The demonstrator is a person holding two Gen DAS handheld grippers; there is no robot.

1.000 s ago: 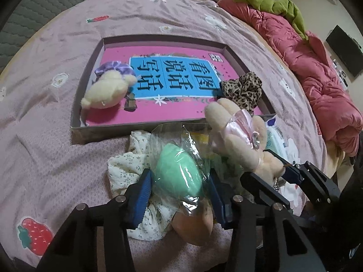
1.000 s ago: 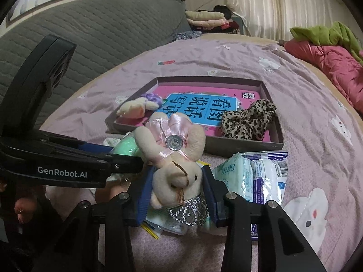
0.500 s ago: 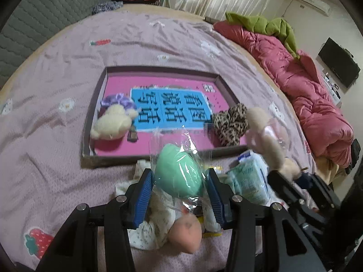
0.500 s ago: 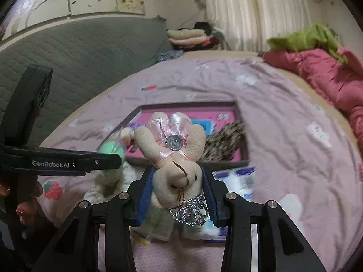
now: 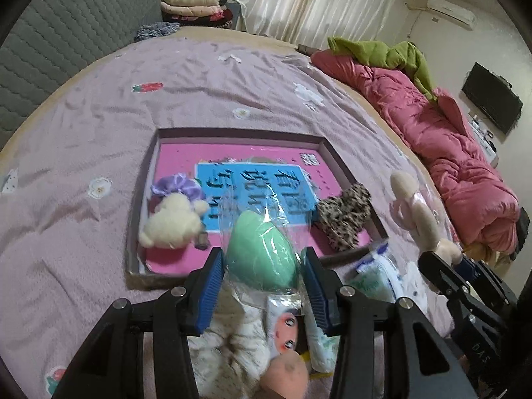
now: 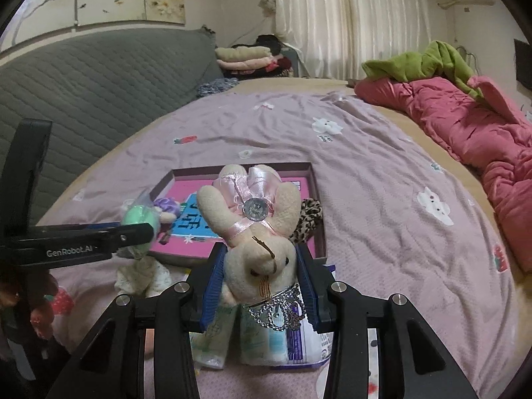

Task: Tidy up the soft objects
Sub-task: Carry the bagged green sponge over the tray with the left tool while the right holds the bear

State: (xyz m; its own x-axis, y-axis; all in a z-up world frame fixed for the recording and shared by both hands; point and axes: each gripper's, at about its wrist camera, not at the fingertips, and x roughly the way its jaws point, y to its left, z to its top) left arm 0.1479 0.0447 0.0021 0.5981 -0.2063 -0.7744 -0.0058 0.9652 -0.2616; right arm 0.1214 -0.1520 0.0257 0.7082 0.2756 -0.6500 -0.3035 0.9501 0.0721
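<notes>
Facing only the right claw (image 6: 259, 286): bunny's (image 6: 256, 246) rhinestone crown (image 6: 279, 309).

The bedsheet (image 5: 99, 106) is dusty lilac with little strawberries and white flowers; the tray (image 5: 146, 179) is brownish-purple outside, hot pink inside with a bright blue panel of dark characters; green sponge (image 5: 262, 252) is mint, in clear wrap; the bunny (image 6: 257, 242) is cream with a pale pink satin bow; scrunchie (image 5: 344, 216) is leopard print; the small plush (image 5: 173, 219) is cream with a purple frill; quilt (image 5: 449, 133) is raspberry pink.
</notes>
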